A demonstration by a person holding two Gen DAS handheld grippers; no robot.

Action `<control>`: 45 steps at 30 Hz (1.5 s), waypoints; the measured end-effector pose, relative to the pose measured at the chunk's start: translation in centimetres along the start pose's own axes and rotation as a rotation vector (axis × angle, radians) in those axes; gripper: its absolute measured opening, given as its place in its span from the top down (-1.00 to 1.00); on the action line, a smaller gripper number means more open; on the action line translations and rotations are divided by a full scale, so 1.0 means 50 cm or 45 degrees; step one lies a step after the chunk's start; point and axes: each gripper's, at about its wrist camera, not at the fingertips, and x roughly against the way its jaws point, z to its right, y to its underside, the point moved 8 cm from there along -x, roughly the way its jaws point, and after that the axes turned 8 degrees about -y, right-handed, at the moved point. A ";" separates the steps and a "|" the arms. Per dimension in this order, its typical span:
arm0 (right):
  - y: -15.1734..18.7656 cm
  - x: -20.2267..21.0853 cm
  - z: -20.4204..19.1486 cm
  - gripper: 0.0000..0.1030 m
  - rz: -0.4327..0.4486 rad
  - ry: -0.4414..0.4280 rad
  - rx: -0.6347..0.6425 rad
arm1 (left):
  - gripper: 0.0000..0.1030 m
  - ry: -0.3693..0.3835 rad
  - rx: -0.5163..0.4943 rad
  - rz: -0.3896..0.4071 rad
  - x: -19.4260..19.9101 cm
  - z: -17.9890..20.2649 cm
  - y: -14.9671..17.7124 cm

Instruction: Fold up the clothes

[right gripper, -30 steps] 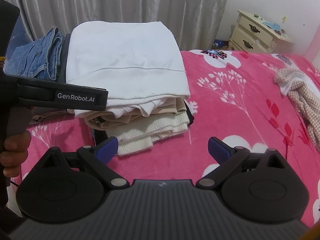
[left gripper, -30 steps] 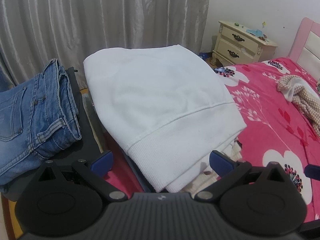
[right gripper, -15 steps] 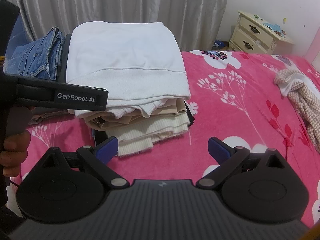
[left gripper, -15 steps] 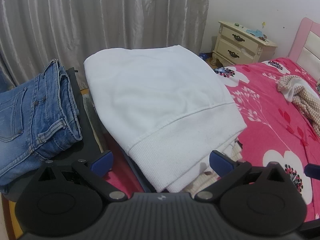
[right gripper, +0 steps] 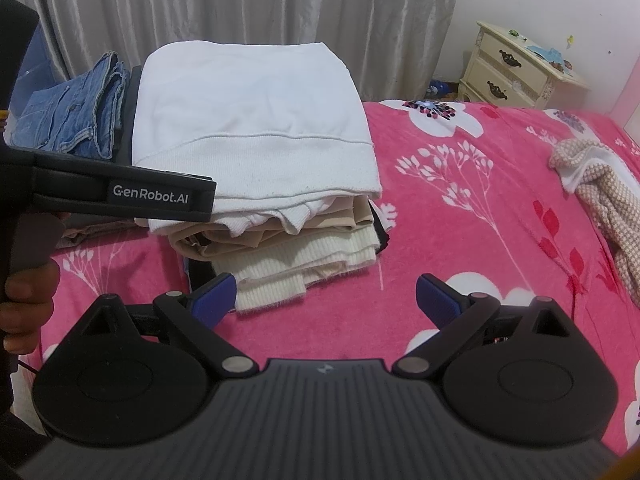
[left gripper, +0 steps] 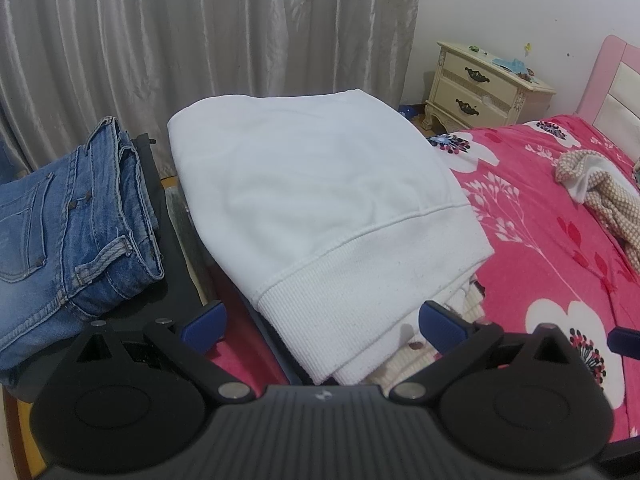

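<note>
**Right wrist view: both tools idle beside a finished stack**

Right wrist view shows the right hand-held gripper (right gripper: 324, 300) low over the pink floral bed (right gripper: 460, 208), its blue fingers spread apart with nothing between them; it faces the front of a stack of folded clothes (right gripper: 280, 240), near it but not touching. The white sweatshirt (right gripper: 248, 120) lies on top, folded flat with its ribbed hem toward the camera; beige and cream knits sit beneath it, their folded edges roughly aligned, which I judge is meant to keep the pile square and stable. Folded jeans (right gripper: 76, 116) lie just beside the stack, on the left, as a separate pile on something dark.

The left hand-held gripper (left gripper: 322, 324) hangs at the near left corner of the sweatshirt, jaws likewise apart and empty; a hand (right gripper: 24, 304) grips its handle. One checked knit garment (right gripper: 600, 204) lies crumpled on the bed, well apart to the right; it seems the piece not yet folded, so the open jaws are probably ready for it. A cream nightstand (right gripper: 516, 68) stands beyond the bed, against grey curtains (right gripper: 240, 0).
</note>
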 end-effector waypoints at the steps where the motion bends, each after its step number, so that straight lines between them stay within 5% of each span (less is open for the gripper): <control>1: 0.000 0.000 0.000 -0.88 0.000 0.000 0.000 | -1.00 0.000 0.001 0.000 0.000 0.000 0.000; 45: -0.003 -0.013 0.000 -0.88 -0.026 0.014 0.017 | -1.00 -0.017 0.004 -0.005 -0.002 -0.002 0.003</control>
